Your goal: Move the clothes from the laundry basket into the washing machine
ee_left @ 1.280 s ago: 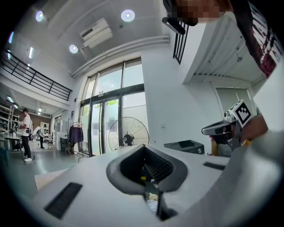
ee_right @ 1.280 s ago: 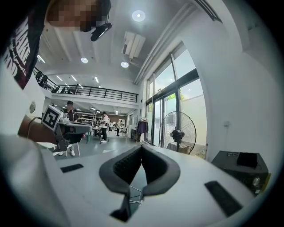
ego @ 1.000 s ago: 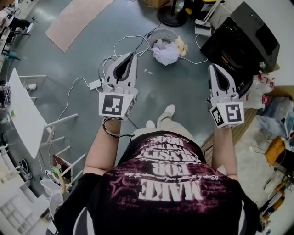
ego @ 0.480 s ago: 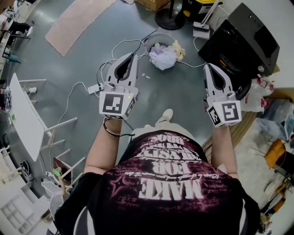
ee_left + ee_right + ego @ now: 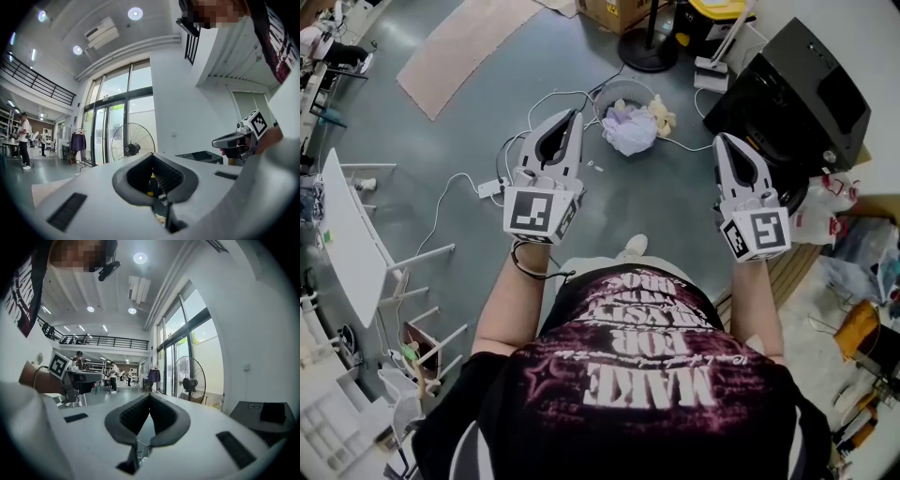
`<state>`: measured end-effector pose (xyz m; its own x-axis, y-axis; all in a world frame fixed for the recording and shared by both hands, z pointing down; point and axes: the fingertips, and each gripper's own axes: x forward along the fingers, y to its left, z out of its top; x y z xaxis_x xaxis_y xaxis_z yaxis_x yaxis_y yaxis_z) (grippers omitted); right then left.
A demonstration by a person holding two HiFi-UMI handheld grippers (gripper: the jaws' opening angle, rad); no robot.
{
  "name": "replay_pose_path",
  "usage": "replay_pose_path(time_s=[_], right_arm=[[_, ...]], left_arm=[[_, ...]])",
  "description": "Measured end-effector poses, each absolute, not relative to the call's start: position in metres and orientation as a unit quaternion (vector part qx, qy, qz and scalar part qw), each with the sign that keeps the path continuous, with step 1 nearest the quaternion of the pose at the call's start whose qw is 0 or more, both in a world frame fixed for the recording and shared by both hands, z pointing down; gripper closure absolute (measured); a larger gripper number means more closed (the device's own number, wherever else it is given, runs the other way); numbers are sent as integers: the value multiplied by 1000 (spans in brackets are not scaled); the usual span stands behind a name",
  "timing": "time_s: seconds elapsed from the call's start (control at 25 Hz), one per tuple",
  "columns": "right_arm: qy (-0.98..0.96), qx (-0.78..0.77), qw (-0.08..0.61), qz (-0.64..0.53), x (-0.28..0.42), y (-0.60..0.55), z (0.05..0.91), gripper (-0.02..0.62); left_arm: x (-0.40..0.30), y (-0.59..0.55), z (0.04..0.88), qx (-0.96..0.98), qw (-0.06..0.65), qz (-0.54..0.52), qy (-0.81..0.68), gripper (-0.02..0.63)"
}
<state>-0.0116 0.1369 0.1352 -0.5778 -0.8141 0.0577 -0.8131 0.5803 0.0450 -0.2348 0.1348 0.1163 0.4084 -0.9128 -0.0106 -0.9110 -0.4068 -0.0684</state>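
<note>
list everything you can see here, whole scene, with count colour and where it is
laundry basket: 1, grey, on the floor ahead
clothes: a pile, pale lilac and cream, in the basket
washing machine: 1, black, right of the basket
standing fan: 1, black, beyond the basket
rug: 1, beige, far left floor
table: 1, white, left
cables: several, white, on the floor
left gripper: 1, white, jaws shut, empty
right gripper: 1, white, jaws shut, empty

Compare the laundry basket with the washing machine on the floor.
The laundry basket is round and pale; the washing machine is boxy and black. The basket is much smaller than the machine. The basket holds clothes; the machine's inside is not visible. Both stand on the grey floor.
</note>
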Motion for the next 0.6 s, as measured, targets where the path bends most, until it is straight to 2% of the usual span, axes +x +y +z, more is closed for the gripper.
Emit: replay_pose_path(time_s=[0.6], right_arm=[[-896,443,41,7,4,123,146,591]], left_arm=[[-227,134,123,-829,25,-27,559,607]])
